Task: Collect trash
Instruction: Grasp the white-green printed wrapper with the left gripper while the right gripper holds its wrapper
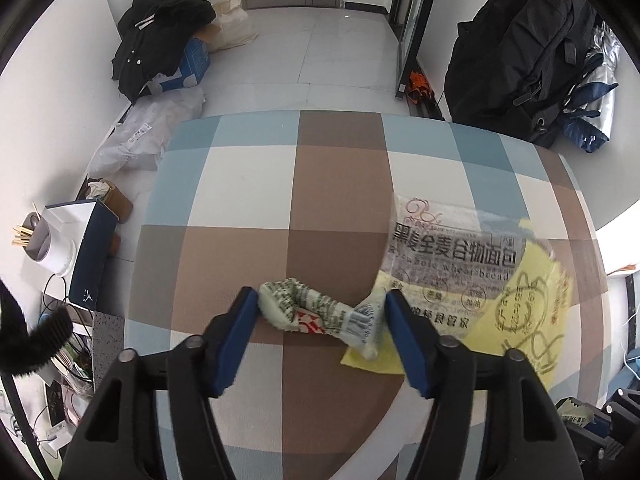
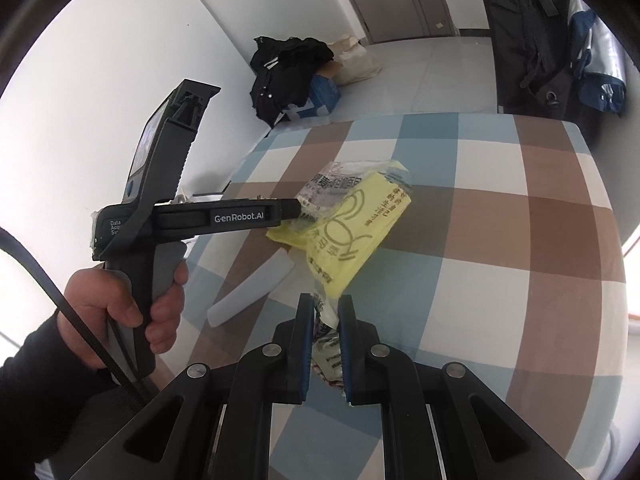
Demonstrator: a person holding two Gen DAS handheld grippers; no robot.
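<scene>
A crumpled pale green wrapper point(image 1: 320, 312) with red and green print lies on the checked tablecloth point(image 1: 240, 184). My left gripper point(image 1: 318, 300) is open around it, one blue pad at each end. A clear bread bag point(image 1: 452, 252) overlaps a yellow bag point(image 1: 528, 312) to the right. In the right wrist view my right gripper point(image 2: 325, 312) is shut on a crumpled clear wrapper point(image 2: 326, 344), just in front of the yellow bag point(image 2: 352, 232). The left gripper's body point(image 2: 224, 216) reaches toward the bags there.
A pale plastic strip point(image 2: 252, 288) lies on the cloth left of my right gripper. Beyond the table lie black clothes point(image 1: 160, 36), a blue box and white plastic bags point(image 1: 148, 136). A black backpack point(image 1: 528, 48) sits far right. A dark blue box point(image 1: 90, 256) stands left.
</scene>
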